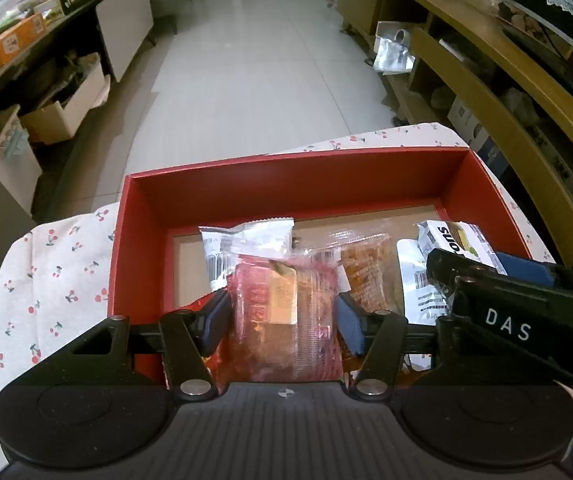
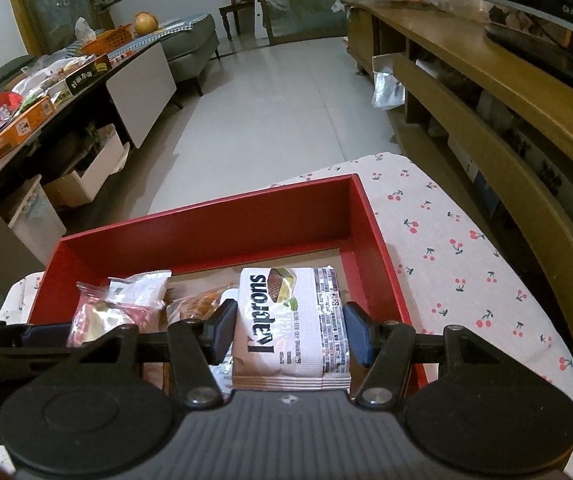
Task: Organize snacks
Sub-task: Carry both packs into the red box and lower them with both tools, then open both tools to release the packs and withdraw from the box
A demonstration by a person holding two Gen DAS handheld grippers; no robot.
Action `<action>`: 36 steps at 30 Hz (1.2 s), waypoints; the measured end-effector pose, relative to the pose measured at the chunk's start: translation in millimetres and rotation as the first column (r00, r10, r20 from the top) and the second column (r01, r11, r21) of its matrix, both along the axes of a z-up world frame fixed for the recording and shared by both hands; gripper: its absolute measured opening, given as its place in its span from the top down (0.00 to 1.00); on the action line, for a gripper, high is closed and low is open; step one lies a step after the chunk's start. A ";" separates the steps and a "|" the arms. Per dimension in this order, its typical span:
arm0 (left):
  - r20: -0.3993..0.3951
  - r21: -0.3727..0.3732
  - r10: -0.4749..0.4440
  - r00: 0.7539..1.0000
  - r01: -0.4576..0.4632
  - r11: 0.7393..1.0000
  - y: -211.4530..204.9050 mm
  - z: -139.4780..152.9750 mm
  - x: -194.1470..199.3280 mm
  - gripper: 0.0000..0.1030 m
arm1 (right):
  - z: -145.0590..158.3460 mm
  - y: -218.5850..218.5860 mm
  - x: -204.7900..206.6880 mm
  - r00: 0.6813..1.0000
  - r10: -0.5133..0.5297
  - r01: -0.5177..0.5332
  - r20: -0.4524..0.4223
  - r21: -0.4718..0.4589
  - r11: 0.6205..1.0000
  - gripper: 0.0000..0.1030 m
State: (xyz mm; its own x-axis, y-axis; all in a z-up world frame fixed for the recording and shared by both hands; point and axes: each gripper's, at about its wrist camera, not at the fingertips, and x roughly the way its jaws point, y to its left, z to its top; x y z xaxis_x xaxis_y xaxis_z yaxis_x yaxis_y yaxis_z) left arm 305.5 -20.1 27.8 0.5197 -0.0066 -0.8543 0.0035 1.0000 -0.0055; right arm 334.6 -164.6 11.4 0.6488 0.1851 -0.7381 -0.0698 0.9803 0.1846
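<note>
- Left gripper (image 1: 282,312): fingers are clamping the red pack (image 1: 282,308) from both sides, pads pressing into its clear wrap. It is hanging over the near edge of the box (image 1: 286,168).
- Right gripper (image 2: 290,332): fingers are bracketing the wafer pack (image 2: 290,320); the left pad is touching its edge, the right pad is sitting against the barcode side. Judged as grasping it. It is also hovering over the near edge of the box (image 2: 206,220), on the right-hand side.
- Key relation: each pack's long axis is running straight out along its fingers, toward the far wall of the box. Both are pointing into the box, so lowering and letting go is probably all that is remaining. Bare floor is lying nearer the far wall.
- Red pack: clear crinkled film, red print, a tan block showing inside; soft, likely to deform.
- Wafer pack: white, black lettering, wafer picture at the far end, barcode strip down the right side; flat and firm-looking.
- Other packs (image 1: 246,240): already lying inside the box, between the two grippers and just beyond the fingers.
- Cloth (image 2: 466,248): cherry print, lying under the box.
</note>
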 end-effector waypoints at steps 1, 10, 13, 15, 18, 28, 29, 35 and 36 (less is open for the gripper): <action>0.000 0.004 0.001 1.000 -0.001 1.000 0.0 -0.2 -0.1 0.36 | -0.3 0.1 0.2 1.000 0.003 -0.003 0.000 -0.001 1.000 0.28; 0.001 0.010 0.006 1.000 -0.006 1.000 -0.6 0.2 -1.0 0.26 | -1.9 -2.2 1.1 1.000 -0.009 0.009 -0.005 -0.012 1.000 0.28; 0.007 0.008 0.009 1.000 -0.009 1.000 0.6 1.9 -1.7 0.24 | 0.5 -3.1 0.5 1.000 -0.015 0.015 0.003 -0.011 1.000 0.28; 0.012 0.007 0.013 1.000 -0.013 1.000 1.1 3.9 -2.7 0.23 | 2.6 -2.9 0.0 1.000 -0.015 0.015 0.011 -0.010 1.000 0.28; 0.019 0.009 0.015 1.000 -0.015 1.000 2.4 6.2 -3.9 0.20 | 4.1 -2.8 -0.7 1.000 -0.017 0.018 0.022 -0.013 1.000 0.24; 0.034 -0.002 -0.008 0.999 0.008 1.000 0.0 13.4 -11.1 0.15 | 15.9 -3.6 -8.3 0.998 -0.006 0.006 0.055 0.009 1.000 0.20; 0.037 -0.005 -0.011 0.999 0.011 1.000 -0.6 14.5 -12.3 0.15 | 17.4 -3.4 -9.4 0.998 -0.004 0.004 0.059 0.009 1.000 0.20; 0.045 -0.017 0.002 0.999 -0.001 1.000 6.8 20.2 -21.0 0.14 | 27.1 -8.4 -20.7 0.997 -0.007 0.006 0.081 0.019 1.000 0.20; 0.044 -0.020 0.008 0.999 -0.007 1.000 10.1 21.1 -22.7 0.14 | 29.0 -8.4 -25.4 0.996 -0.003 0.002 0.084 0.015 1.000 0.20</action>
